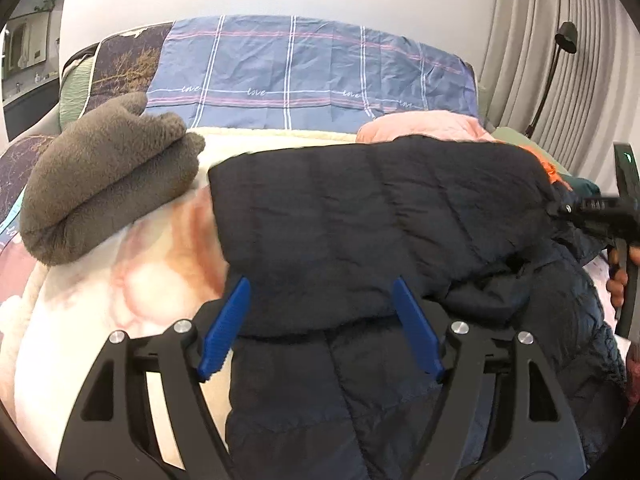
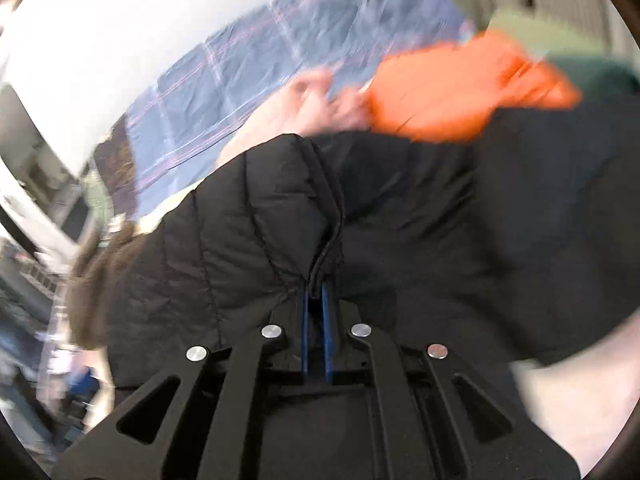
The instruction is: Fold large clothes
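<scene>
Navy quilted nylon fills the near half of both my views: the puffer jacket (image 1: 380,220) lies spread on the bed, and I take it as my landmark. In my left wrist view, the left gripper (image 1: 322,320) hangs just over the jacket's near folded edge with its blue pads (image 1: 226,328) spread wide and nothing pinched between them; the fabric passes under the gap, and I cannot tell whether the tips brush it. Left of the jacket I see a pale floral blanket (image 1: 100,300), and on it a lumpy grey-brown fleece garment (image 1: 108,180), apart from the jacket. At the jacket's far right edge this view alone shows the right tool from outside, with fingers of the person's hand (image 1: 618,280) wrapped on its handle. Beyond the jacket lie a pink garment (image 1: 424,126) and then a blue plaid pillowcase (image 1: 304,72) against the white wall.

My right wrist view is tilted and smeared. What it alone shows is the right gripper (image 2: 316,300) clenched on a raised ridge of the jacket (image 2: 240,232), the blue pads nearly together with a seam of the fabric pressed between them. Past the jacket there an orange garment (image 2: 460,92) is much plainer than in the left view, where only a sliver peeks out.
</scene>
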{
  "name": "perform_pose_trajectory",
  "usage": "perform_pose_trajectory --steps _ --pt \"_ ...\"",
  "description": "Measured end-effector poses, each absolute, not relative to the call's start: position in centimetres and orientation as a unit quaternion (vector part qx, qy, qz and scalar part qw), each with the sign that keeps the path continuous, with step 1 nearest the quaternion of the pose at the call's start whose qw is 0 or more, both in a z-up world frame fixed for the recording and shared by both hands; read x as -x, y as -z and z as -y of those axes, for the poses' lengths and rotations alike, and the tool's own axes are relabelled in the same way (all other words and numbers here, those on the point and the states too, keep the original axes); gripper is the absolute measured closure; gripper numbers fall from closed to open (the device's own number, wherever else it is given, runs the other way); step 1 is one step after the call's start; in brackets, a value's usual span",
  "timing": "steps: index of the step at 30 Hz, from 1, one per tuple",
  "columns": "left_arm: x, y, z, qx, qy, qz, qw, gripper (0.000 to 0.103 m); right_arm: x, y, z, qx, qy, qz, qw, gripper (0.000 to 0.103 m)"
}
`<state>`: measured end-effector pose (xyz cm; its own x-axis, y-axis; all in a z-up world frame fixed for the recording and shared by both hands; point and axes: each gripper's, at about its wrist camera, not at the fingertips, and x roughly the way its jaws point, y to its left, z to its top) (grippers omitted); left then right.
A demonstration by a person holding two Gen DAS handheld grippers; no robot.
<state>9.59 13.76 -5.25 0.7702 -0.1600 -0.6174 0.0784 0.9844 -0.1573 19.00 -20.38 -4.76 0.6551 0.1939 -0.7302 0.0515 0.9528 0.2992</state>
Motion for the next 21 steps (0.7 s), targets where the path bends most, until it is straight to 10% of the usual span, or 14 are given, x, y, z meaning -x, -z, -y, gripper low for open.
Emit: perform_pose_trajectory --steps 5,16,21 --pt "-12.2 6.0 -11.7 0.034 0.055 -0.370 0.927 0.038 -18.3 8.0 21.2 -0.142 -0.045 -0.476 0.867 0.059" --pt "-13.7 4.1 -10.0 0.015 0.053 -0.365 0.929 0.053 -16.4 2.7 16.2 -0.099 -0.147 -0.364 0.914 0.060" --pt "-15.1 2.9 -5.3 0.011 0.106 -0.348 0.932 0.035 -19.3 10.9 15.5 -0.125 -0.104 -0.475 0.865 0.064"
